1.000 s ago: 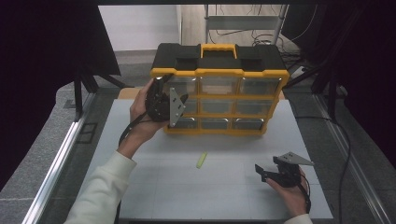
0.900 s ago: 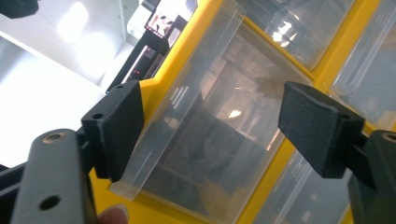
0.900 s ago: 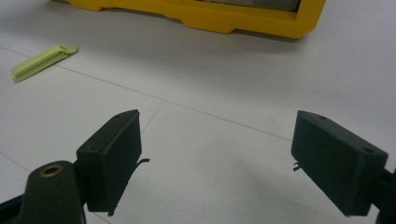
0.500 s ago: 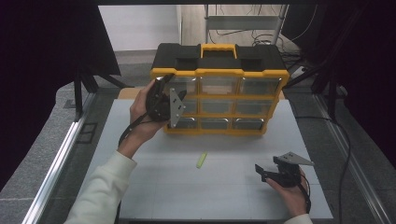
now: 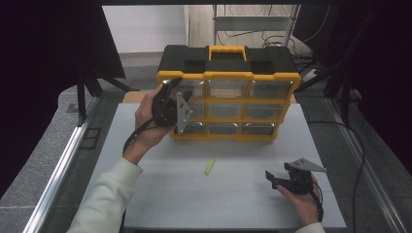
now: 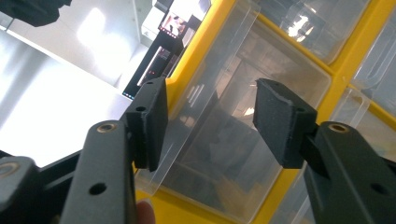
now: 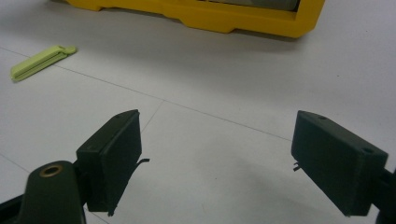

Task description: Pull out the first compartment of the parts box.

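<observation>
Nine clear drawers fill one yellow organizer; one green clip lies apart

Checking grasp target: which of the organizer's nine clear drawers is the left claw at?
The top-left drawer of the yellow organizer: the left claw has just been closing, its pads either side of that drawer's front, not yet pressing; other drawers lie clear.

A small light-green clip is seen lying flat on the white desk, on open surface towards the near side. Cables are strewn on the floor beyond the desk, beneath a metal frame.
</observation>
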`<state>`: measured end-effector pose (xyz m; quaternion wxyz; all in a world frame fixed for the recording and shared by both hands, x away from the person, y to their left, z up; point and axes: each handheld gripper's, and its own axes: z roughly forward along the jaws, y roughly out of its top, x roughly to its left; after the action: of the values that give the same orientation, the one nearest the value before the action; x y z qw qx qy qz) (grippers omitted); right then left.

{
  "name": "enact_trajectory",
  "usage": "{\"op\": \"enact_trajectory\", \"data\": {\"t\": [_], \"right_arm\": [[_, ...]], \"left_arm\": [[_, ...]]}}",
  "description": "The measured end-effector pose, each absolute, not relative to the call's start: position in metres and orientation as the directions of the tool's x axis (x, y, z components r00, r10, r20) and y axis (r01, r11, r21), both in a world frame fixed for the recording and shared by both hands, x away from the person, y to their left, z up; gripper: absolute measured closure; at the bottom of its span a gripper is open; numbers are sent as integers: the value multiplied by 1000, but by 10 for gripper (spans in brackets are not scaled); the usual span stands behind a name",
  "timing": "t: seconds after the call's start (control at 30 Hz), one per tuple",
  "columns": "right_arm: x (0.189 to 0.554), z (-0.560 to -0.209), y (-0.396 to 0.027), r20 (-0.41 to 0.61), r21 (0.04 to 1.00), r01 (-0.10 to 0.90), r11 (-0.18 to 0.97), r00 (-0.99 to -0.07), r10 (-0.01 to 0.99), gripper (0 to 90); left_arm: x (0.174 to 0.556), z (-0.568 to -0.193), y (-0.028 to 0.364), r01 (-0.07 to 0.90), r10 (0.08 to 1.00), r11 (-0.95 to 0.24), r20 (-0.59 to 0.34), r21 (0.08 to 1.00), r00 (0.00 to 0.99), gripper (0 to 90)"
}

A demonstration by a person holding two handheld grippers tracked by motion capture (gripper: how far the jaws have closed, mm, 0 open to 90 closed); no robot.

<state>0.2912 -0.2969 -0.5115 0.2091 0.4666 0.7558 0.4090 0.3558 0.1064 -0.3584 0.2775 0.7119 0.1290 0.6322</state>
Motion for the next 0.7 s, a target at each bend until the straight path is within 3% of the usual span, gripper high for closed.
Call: {"op": "enact_trajectory", "data": {"t": [0.7], "right_arm": [[292,-512,-297,66,813,535,229,-476,877,164]], "left_arm": [[355,-359,105,-155,530,-825,839,543,121,573]]}}
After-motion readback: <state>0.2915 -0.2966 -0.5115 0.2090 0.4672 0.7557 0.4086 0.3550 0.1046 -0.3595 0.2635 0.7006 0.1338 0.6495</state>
